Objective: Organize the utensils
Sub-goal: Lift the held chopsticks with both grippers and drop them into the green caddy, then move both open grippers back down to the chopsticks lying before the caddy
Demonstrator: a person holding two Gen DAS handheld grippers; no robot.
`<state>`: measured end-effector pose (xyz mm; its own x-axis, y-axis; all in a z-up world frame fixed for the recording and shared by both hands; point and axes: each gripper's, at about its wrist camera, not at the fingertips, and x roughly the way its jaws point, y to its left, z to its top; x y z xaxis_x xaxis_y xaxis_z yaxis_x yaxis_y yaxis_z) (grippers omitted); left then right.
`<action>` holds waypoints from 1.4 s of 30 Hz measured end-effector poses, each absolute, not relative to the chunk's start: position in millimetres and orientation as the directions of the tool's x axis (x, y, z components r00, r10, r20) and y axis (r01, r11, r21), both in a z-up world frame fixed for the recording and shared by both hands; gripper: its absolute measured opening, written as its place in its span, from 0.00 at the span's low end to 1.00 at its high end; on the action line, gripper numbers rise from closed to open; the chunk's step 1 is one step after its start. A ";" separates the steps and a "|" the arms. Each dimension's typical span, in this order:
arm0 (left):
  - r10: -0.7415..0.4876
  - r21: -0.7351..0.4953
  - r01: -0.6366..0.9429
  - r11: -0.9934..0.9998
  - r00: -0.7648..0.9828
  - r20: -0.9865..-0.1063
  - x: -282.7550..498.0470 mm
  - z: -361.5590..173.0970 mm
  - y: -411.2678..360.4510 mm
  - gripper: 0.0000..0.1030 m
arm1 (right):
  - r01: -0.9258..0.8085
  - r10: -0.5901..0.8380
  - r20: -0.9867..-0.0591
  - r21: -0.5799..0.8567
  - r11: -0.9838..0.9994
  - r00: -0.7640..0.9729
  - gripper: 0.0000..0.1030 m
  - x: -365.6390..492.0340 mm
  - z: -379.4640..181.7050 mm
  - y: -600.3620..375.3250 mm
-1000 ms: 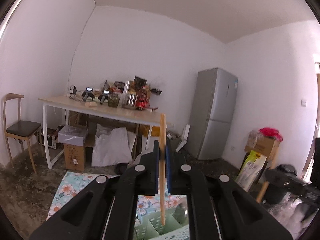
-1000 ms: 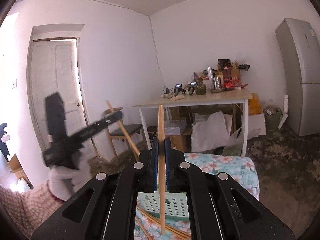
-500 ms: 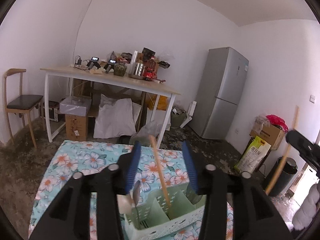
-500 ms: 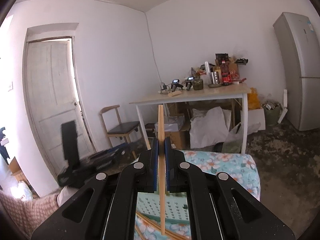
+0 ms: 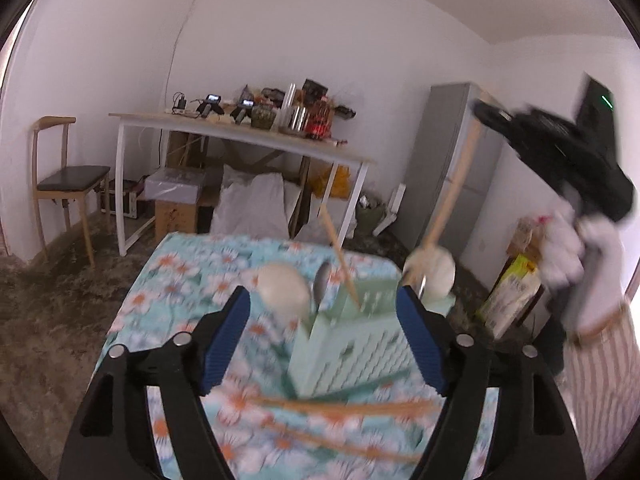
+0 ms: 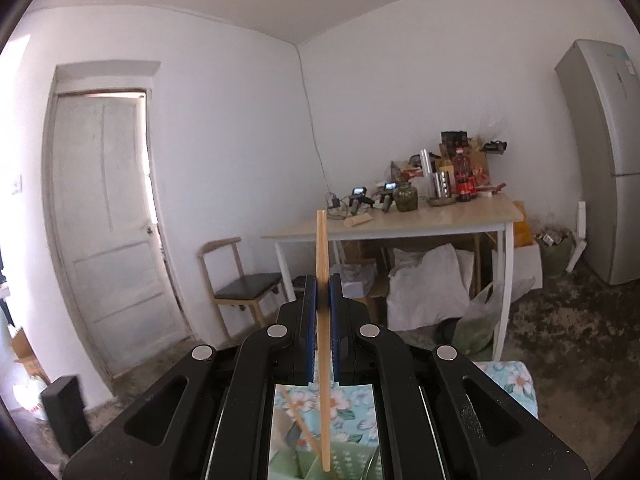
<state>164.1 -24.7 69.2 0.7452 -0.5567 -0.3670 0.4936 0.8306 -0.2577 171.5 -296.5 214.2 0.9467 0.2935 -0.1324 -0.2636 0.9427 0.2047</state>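
My left gripper [image 5: 324,336] hangs low in front of the mint-green utensil caddy [image 5: 352,344]; its jaws are opening and no pad touches anything. One wooden chopstick [image 5: 340,264] leans free in the caddy beside a metal spoon [image 5: 322,284] and white spoons [image 5: 284,288]. Loose chopsticks [image 5: 340,408] lie on the cloth before the caddy. My right gripper [image 6: 323,292] is shut on an upright chopstick [image 6: 323,320], whose lower end is over the caddy [image 6: 344,460]. In the left wrist view the right gripper [image 5: 492,116] appears at the upper right with its chopstick [image 5: 456,188].
The caddy stands on a table with a floral cloth [image 5: 180,280]. Behind are a cluttered wooden desk [image 5: 240,136], a chair [image 5: 68,180], a grey fridge [image 5: 448,160] and boxes on the floor. A white door [image 6: 108,232] shows at the left of the right wrist view.
My left gripper went from shut on a chopstick to wide open, leaving the stick in the caddy, and sank toward the table. My right gripper moved across with its chopstick, over the caddy.
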 end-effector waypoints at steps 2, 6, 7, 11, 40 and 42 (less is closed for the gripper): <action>-0.543 -0.236 0.490 0.839 0.744 -0.389 156.4 58.6 -23.2 0.76 | -0.254 0.285 -0.159 0.187 0.949 0.945 0.04 180.3 204.3 -292.1; -0.540 -0.247 0.481 0.841 0.727 -0.425 148.6 41.1 -21.0 0.79 | -0.234 0.258 -0.241 0.121 0.965 0.936 0.05 195.0 179.6 -279.4; -0.541 -0.259 0.475 0.841 0.719 -0.437 147.8 35.6 -19.8 0.79 | -0.234 0.256 -0.270 0.114 0.966 0.928 0.06 198.3 173.1 -277.8; -0.545 -0.294 0.459 0.838 0.695 -0.468 145.6 21.1 -17.2 0.79 | -0.221 0.250 -0.324 0.123 0.967 0.912 0.14 196.6 162.5 -282.2; -0.620 -0.505 0.360 0.785 0.463 -0.633 150.9 -48.3 -42.2 0.60 | 0.082 0.246 -0.690 0.406 0.910 0.681 0.44 43.1 -7.1 -333.2; -0.653 -0.578 0.308 0.756 0.414 -0.634 163.1 -59.2 -45.3 0.55 | 0.098 0.236 -0.712 0.394 0.914 0.661 0.44 42.2 -17.0 -336.8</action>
